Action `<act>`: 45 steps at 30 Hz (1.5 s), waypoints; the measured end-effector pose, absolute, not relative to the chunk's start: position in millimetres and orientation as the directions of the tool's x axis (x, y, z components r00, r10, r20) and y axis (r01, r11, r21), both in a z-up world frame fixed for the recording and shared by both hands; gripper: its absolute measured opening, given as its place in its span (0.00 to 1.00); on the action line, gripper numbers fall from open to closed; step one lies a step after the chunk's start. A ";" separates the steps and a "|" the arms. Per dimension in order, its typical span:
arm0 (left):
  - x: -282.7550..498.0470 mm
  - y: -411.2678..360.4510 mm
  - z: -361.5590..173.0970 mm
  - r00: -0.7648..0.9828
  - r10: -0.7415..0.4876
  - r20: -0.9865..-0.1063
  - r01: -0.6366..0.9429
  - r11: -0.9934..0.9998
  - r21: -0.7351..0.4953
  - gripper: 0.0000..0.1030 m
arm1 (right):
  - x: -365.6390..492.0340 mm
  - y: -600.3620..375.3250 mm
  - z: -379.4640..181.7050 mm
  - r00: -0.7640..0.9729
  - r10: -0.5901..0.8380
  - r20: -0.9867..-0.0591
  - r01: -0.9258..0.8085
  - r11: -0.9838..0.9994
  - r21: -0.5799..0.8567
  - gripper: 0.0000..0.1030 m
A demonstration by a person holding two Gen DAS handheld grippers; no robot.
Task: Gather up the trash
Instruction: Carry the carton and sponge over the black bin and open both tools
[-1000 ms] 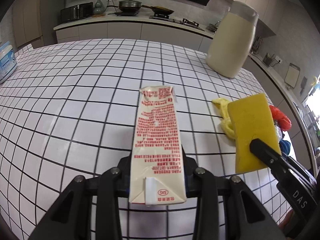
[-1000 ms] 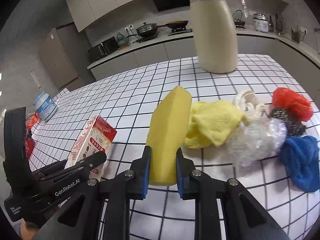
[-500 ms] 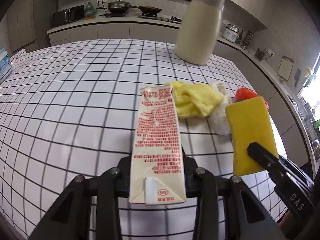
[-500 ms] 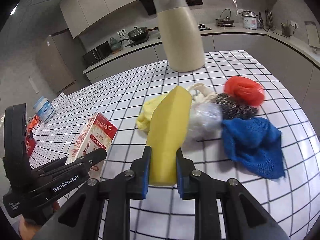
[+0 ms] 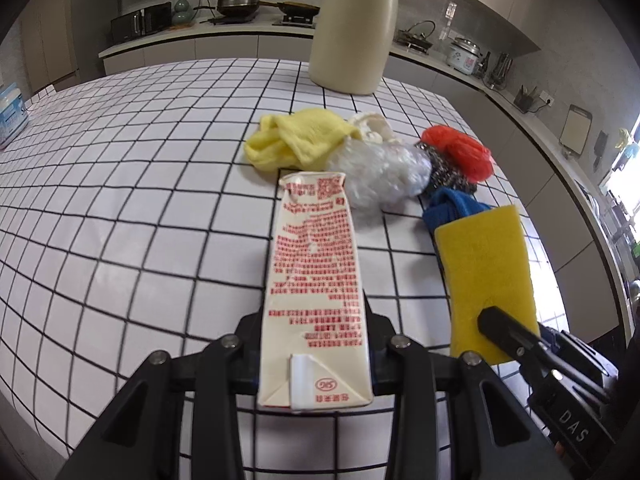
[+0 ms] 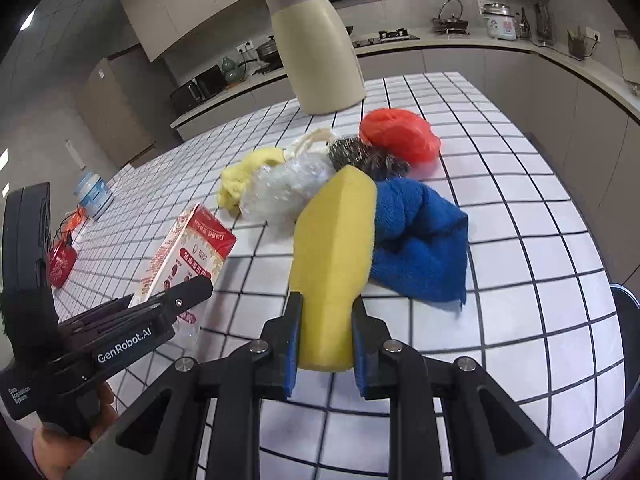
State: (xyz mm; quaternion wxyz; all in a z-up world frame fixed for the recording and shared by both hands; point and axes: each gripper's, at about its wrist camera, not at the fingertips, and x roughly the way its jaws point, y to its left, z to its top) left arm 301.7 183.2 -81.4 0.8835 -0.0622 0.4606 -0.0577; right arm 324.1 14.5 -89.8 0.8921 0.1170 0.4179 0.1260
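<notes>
The left gripper (image 5: 316, 364) is clamped on a cream milk carton (image 5: 314, 292) with red print, which juts forward from its jaws above the checked tabletop (image 5: 120, 208). Just right of the carton, the right gripper (image 6: 326, 344) pinches a yellow sponge (image 6: 334, 256). Beyond the carton lie a yellow cloth (image 5: 296, 140), crumpled clear plastic (image 5: 380, 168), a steel scourer (image 6: 366, 156), a red bag (image 5: 460, 152) and a blue cloth (image 6: 420, 244); a tall beige jug (image 5: 352, 28) stands behind them.

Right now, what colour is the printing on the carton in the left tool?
Red print on a cream carton, clearest in the left wrist view.
</notes>
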 end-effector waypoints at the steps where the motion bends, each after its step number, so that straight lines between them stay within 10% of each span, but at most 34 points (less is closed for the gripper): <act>1: 299.4 179.5 -82.2 0.570 -0.154 -0.807 0.041 0.986 -0.159 0.36 | 323.2 10.6 -92.6 0.612 0.331 -0.718 -0.132 0.938 0.320 0.23; 10: 291.4 174.4 -82.4 0.567 -0.124 -0.814 0.013 0.990 -0.142 0.36 | 331.2 2.3 -102.4 0.573 0.395 -0.718 -0.166 0.914 0.370 0.36; 26: 295.9 164.4 -53.6 0.605 -0.218 -0.766 0.119 0.976 -0.184 0.36 | 309.5 -3.0 -56.0 0.689 0.327 -0.647 -0.118 0.931 0.345 0.21; 45: 261.1 -67.2 -38.4 0.560 -0.339 -0.756 0.289 0.935 -0.206 0.36 | 245.6 -234.9 -54.2 0.734 0.174 -0.656 0.071 0.942 0.328 0.21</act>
